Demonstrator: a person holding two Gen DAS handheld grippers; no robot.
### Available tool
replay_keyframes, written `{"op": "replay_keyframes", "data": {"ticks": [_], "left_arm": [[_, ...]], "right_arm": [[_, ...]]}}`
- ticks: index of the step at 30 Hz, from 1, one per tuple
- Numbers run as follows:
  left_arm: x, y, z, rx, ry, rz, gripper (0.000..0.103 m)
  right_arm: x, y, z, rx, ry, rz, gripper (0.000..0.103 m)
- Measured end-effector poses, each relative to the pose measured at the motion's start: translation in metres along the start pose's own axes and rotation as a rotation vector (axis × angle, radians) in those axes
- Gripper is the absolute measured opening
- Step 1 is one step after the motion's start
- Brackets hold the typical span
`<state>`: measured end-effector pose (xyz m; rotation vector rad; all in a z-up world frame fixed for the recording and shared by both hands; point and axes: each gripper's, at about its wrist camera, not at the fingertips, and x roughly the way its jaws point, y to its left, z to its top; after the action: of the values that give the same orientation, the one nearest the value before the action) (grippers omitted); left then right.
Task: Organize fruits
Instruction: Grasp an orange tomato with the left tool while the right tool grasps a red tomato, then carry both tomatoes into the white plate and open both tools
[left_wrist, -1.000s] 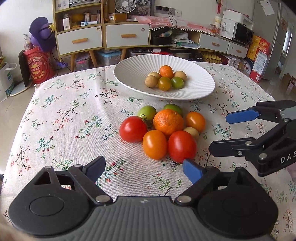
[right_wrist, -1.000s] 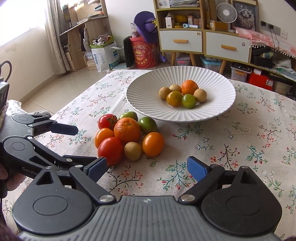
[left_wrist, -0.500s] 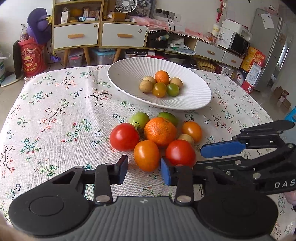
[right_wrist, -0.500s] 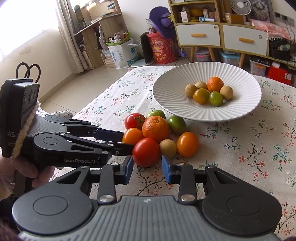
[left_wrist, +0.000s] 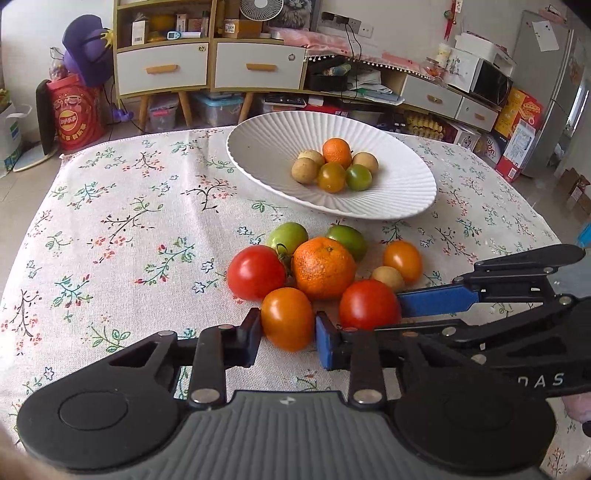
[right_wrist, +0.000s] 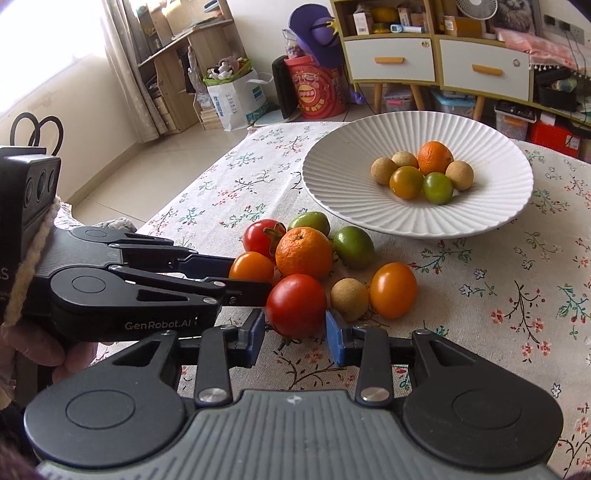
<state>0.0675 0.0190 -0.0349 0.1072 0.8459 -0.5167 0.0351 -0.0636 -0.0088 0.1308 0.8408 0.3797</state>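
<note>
Fruits: loose cluster on the floral bench (left_wrist: 110, 221), just before the white bowl (left_wrist: 258, 147)
Left claw (left_wrist: 288, 334): just closed, gripping orange tomato (left_wrist: 287, 318)
Right claw (right_wrist: 295, 332): just reopened slightly, clasping red tomato (right_wrist: 295, 304)

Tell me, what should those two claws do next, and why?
Probably lift both fruits and carry them to the white plate. The left gripper is shut on the orange tomato, the right gripper on the red tomato, and six fruits already lie there.
</note>
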Motion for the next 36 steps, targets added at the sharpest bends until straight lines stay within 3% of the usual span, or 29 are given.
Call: {"op": "replay_keyframes", "data": {"ticks": [19, 36], "left_arm": [[-0.016, 0.012, 0.003, -0.040, 0.003, -0.007, 0.022], [-0.020, -0.017, 0.038, -0.039, -0.084, -0.042, 0.021]], "right_arm": [[0.001, 0.010, 0.001, -0.033, 0.007, -0.021, 0.034], [-0.035, -0.025, 0.033, 0.039, -0.136, -0.071, 0.034]]}}
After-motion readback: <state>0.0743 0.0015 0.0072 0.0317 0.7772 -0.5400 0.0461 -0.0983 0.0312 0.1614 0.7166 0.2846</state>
